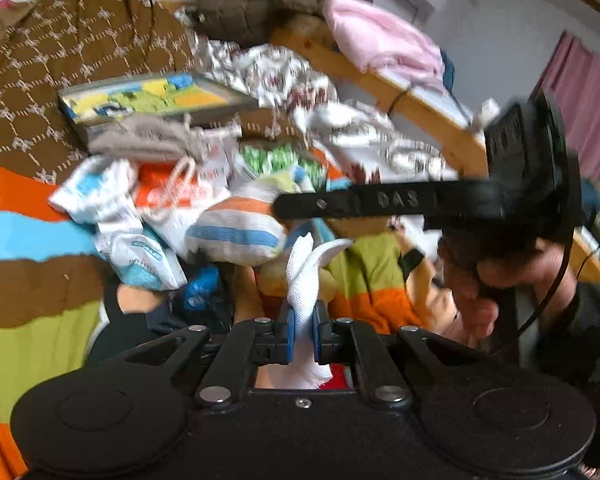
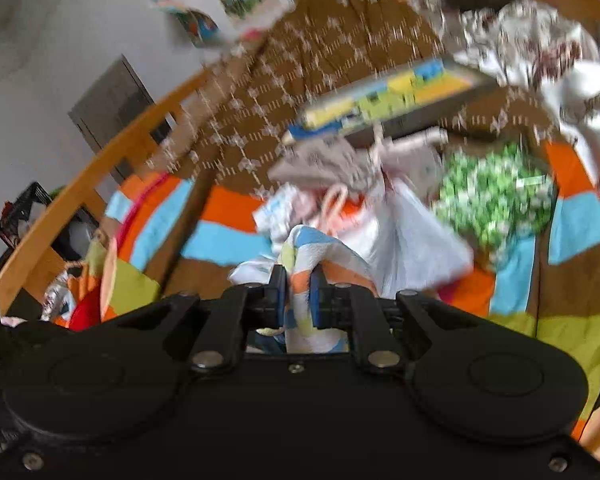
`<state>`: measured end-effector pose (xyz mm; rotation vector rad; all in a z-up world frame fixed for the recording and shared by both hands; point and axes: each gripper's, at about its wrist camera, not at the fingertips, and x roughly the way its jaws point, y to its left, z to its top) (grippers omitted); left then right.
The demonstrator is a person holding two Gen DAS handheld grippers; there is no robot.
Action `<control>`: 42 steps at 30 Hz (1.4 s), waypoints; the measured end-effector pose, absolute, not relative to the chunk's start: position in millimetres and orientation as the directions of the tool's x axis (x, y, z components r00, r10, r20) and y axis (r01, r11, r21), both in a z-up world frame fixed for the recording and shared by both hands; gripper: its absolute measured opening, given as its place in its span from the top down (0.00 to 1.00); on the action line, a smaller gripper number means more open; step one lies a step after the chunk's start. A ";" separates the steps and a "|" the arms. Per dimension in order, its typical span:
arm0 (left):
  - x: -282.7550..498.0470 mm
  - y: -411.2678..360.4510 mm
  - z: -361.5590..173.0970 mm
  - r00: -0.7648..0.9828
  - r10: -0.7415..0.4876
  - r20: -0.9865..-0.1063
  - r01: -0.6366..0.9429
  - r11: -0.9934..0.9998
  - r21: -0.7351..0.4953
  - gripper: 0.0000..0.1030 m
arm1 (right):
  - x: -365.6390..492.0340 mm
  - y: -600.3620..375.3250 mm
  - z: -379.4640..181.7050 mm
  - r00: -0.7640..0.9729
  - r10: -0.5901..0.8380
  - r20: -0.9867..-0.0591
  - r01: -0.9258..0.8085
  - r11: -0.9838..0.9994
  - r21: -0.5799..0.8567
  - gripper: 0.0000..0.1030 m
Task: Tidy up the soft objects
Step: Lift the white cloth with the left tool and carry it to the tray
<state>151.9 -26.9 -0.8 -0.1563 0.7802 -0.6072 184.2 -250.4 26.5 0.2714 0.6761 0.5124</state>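
Observation:
My left gripper point(image 1: 303, 312) is shut on a white cloth point(image 1: 305, 276) that sticks up between its blue pads. Just beyond it, the other gripper point(image 1: 380, 202) reaches in from the right, held by a hand point(image 1: 512, 268), with a striped white, orange and blue cloth bundle point(image 1: 236, 232) at its tip. In the right wrist view my right gripper point(image 2: 298, 292) is shut on that striped cloth point(image 2: 304, 256), which bunches up above the pads. Both hang over a pile of soft things on a striped bedspread point(image 1: 28, 240).
The pile holds white and blue packets point(image 1: 140, 252), a grey cloth point(image 1: 148, 140), a green patterned bag point(image 2: 496, 192) and a white plastic bag point(image 2: 412, 236). A flat colourful box point(image 1: 148, 100) lies behind on a brown quilt point(image 1: 60, 48). A wooden bed rail point(image 1: 420, 112) runs along the right, with a pink blanket point(image 1: 380, 36) on it.

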 end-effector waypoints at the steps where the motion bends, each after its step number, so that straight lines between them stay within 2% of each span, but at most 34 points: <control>1: 152.4 -22.2 5.3 0.561 -0.571 -0.599 0.450 0.818 -0.358 0.92 | 182.3 -251.8 31.6 0.678 0.530 -0.509 -0.364 0.844 0.394 0.94; 12: 209.6 16.4 59.6 0.694 -0.524 -0.494 0.414 0.852 -0.322 0.92 | 203.4 -264.5 87.6 0.757 0.509 -0.409 -0.384 0.854 0.351 0.94; 16: 252.5 25.4 79.0 0.746 -0.506 -0.432 0.404 0.860 -0.311 0.92 | 240.3 -254.4 115.4 0.764 0.494 -0.415 -0.401 0.867 0.295 0.94; 22: 341.1 34.0 86.6 0.798 -0.447 -0.404 0.354 0.890 -0.287 0.92 | 324.4 -230.2 145.8 0.781 0.451 -0.432 -0.398 0.893 0.212 0.94; 31: 468.3 45.5 52.0 0.820 -0.380 -0.429 0.262 0.914 -0.308 0.92 | 450.5 -190.5 118.3 0.794 0.391 -0.466 -0.329 0.920 0.212 0.94; 42: 539.4 57.6 -11.7 0.796 -0.352 -0.493 0.179 0.914 -0.363 0.92 | 536.2 -132.6 47.6 0.766 0.333 -0.550 -0.282 0.943 0.178 0.94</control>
